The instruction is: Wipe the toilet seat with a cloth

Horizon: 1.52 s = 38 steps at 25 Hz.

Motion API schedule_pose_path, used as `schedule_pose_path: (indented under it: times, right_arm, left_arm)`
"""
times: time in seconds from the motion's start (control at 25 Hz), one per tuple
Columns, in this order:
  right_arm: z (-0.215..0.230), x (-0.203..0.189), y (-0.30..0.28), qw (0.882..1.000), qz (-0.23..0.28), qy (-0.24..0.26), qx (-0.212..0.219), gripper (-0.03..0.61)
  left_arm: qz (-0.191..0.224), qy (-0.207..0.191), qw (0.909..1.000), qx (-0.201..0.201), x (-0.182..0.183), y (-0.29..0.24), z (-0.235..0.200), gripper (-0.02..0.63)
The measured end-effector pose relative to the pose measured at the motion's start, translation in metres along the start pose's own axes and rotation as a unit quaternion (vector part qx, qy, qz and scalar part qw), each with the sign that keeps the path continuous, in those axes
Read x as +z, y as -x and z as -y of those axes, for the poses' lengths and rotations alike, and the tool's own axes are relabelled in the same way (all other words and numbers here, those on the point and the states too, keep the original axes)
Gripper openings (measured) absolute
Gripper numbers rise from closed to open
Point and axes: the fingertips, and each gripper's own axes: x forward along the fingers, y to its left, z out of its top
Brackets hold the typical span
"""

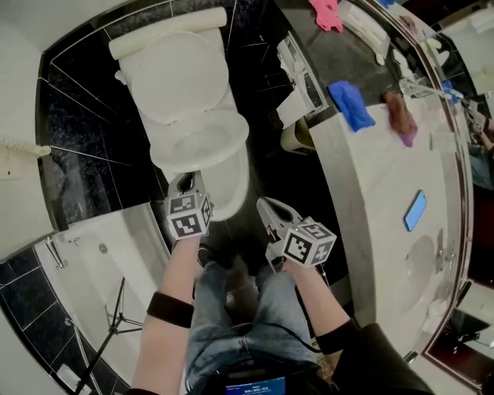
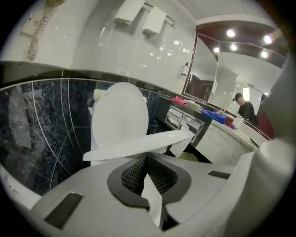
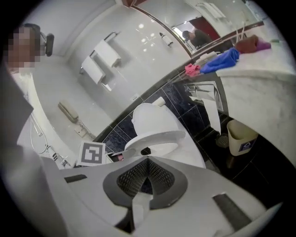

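Overhead, only the head view showed the bathtub and both my forearms stretched forward. My left gripper and right gripper were clenched empty, hovering before the toilet seat. The blue cloth lay well apart on the counter.

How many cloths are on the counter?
3. A pink cloth lies at the far end of the counter, a blue cloth nearer, and a brown-purple cloth beside the blue; that last may be two bunched together.
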Motion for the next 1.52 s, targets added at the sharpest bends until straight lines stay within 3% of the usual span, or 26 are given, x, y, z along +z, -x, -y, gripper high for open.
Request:
schedule_pose_path:
  times: [0.2,0.52,1.28,1.52]
  right_arm:
    - [-0.008,0.017,-0.003,0.998,0.005,0.067,0.001,0.018]
    - [0.009,0.065,-0.042,0.986,-0.020,0.159,0.053,0.018]
    - [0.028,0.132,-0.080,0.974,-0.069,0.185,0.115,0.018]
    - [0.029,0.148,-0.097,0.970,-0.075,0.192,0.129,0.018]
  left_arm:
    - [0.020,-0.032,0.9992,0.014,0.059,-0.017,-0.019,0.000]
    - [0.046,-0.066,0.9947,0.064,0.130,-0.052,-0.041,0.000]
    - [0.033,-0.071,0.9865,0.144,0.229,-0.117,-0.101,0.000]
    - [0.031,-0.064,0.9851,0.156,0.238,-0.118,-0.112,0.000]
